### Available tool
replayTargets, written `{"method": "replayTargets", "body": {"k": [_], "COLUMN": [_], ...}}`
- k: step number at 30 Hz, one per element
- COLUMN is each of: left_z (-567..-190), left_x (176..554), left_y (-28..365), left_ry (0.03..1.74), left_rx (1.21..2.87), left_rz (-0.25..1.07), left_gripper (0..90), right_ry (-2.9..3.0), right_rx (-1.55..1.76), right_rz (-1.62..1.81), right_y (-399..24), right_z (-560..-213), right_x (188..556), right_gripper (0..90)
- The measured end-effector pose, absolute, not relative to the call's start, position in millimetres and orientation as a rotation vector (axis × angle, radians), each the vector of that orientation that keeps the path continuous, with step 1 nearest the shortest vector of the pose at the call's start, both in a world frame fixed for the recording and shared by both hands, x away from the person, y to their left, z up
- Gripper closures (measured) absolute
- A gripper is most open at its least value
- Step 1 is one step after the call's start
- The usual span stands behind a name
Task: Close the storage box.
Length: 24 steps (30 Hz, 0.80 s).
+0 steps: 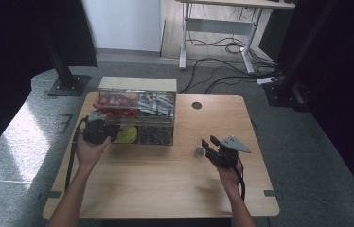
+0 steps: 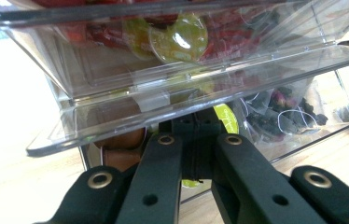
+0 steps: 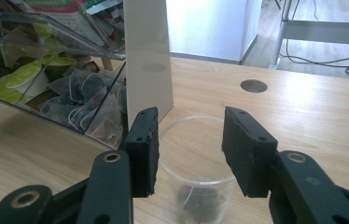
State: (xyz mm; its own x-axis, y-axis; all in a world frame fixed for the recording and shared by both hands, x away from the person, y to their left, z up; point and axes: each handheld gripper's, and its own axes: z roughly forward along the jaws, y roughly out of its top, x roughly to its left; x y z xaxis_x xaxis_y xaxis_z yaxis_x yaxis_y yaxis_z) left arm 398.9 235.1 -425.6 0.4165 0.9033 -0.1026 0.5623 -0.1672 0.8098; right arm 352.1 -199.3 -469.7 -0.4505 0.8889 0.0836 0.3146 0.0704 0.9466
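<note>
Clear cup [image 3: 196, 158] — between right hand-held gripper [image 3: 190, 144] jaws

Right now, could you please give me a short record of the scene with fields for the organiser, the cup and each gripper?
organiser: clear box at the table's far left, flap lifted, holding pods and tea bags
cup: clear cup right of the box, a tea bag in its bottom
left gripper: at the box's front left, fingers shut under the lifted flap
right gripper: fingers either side of the cup, a gap showing on each side
</note>
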Motion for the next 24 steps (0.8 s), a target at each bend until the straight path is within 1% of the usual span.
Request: {"method": "replayTargets", "body": {"k": [12, 24], "left_z": [-431.1, -440.4], "left_x": [393.6, 389.6], "left_y": [238.4, 239.2], "left_ry": [1.257, 1.262], "left_rx": [1.830, 1.843], "left_rz": [0.496, 0.482], "left_gripper": [90.0, 90.0], "right_ry": [1.817, 1.826], "right_rx": [1.232, 1.249], "right_rz": [1.438, 1.434], "right_y": [-206.8, -209.1], "right_z": [-476.4, -482.7], "right_x": [347.8, 344.9], "right_gripper": [55.4, 54.6]}}
